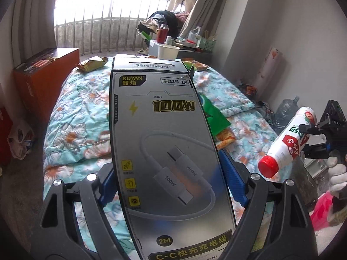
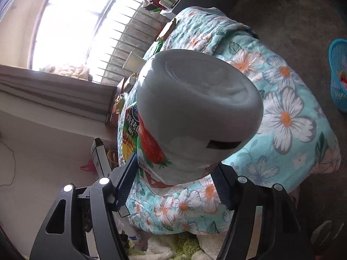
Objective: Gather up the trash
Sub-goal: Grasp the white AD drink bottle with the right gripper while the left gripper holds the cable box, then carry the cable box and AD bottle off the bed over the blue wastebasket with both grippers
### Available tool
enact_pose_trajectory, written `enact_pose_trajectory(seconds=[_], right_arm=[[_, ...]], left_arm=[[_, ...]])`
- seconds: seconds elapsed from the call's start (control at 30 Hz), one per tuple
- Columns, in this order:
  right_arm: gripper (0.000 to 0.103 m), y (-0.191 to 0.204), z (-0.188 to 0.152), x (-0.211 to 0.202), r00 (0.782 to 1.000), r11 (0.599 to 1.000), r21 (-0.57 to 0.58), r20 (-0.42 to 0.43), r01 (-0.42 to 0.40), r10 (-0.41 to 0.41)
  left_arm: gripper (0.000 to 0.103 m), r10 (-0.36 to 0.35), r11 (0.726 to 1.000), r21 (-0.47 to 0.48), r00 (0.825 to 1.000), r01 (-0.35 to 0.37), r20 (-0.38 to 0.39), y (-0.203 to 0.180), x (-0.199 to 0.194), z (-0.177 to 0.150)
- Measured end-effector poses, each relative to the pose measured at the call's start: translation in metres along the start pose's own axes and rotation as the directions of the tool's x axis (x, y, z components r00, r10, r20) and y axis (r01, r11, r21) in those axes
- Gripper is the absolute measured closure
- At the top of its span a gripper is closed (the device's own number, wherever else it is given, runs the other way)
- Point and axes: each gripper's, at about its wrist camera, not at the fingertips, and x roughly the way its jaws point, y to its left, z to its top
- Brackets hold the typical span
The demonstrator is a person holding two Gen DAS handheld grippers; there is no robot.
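Left gripper, seen from its own wrist: blue pads pressed against the two long edges of a flat grey cable box, printed "KUYAN" and "100W", jaws spread wide to span the box's width. Box held lengthwise along the fingers, raised above the floral quilt, far end reaching toward a white paper cup standing beyond the quilt. Right gripper, to the right of the quilt in the same view: jaws partly closed around the body of a white drink bottle with a red cap, bottle tilted, cap end lowest and nearest the quilt. White-gloved hand visible just below that gripper. Right wrist view: right gripper with blue pads touching either side of the same bottle, grey base facing the camera, strawberry print on the label, bottle clear of the quilt behind it. Snack wrapper lying at the quilt's far left edge; green wrapper on the quilt just right of the box. Orange carton standing left of the quilt. Blue basket on the floor well apart from the quilt.
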Motion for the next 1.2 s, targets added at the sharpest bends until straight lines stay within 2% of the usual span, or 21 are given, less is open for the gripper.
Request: enact_pose_trajectory(seconds=[0.1,0.2,0.27,0.37,0.47,0.53,0.7,0.87,0.93,1.0,1.2], right_arm=[[0.039,0.006,0.016,-0.002,0.998,0.996,-0.084,-0.065,0.015,-0.021],[0.039,0.006,0.036,0.011,0.986,0.98,-0.152,-0.09,0.127,-0.141],[0.039,0.007,0.045,0.03,0.967,0.957,-0.185,-0.075,0.225,-0.242],[0.039,0.002,0.049,0.053,0.964,0.953,-0.167,-0.04,0.252,-0.262],[0.037,-0.001,0.05,0.068,0.935,0.921,-0.163,0.032,0.353,-0.353],[0.035,-0.006,0.045,0.072,0.949,0.941,-0.119,0.037,0.317,-0.315],[0.025,-0.013,0.028,0.071,0.948,0.95,-0.027,0.083,0.312,-0.309],[0.025,-0.016,0.024,0.078,0.949,0.953,0.007,0.089,0.302,-0.301],[0.027,-0.013,0.025,0.079,0.95,0.955,-0.003,0.098,0.297,-0.295],[0.038,-0.013,0.026,0.081,0.959,0.961,-0.011,0.081,0.275,-0.273],[0.039,-0.013,0.019,0.07,0.971,0.97,-0.056,-0.02,0.237,-0.238]], left_arm=[[0.025,-0.1,0.995,0.003,0.995,0.1,-0.025,-0.016,0.006,0.004],[0.024,-0.125,0.99,0.051,0.99,0.129,-0.061,-0.036,0.021,0.004],[0.024,-0.12,0.989,0.076,0.988,0.127,-0.098,-0.05,0.035,0.002],[0.024,-0.096,0.988,0.107,0.985,0.111,-0.141,-0.069,0.057,-0.003],[0.023,-0.039,0.987,0.15,0.984,0.065,-0.172,-0.084,0.074,-0.009],[0.022,-0.006,0.985,0.168,0.981,0.039,-0.193,-0.09,0.081,-0.014],[0.02,0.056,0.98,0.199,0.975,-0.012,-0.215,-0.093,0.086,-0.02],[0.018,0.086,0.982,0.183,0.968,-0.042,-0.236,-0.089,0.09,-0.021],[0.018,0.091,0.983,0.177,0.967,-0.049,-0.238,-0.089,0.09,-0.021],[0.018,0.094,0.983,0.178,0.966,-0.051,-0.243,-0.09,0.09,-0.021],[0.018,0.099,0.985,0.161,0.957,-0.056,-0.272,-0.091,0.09,-0.027]])
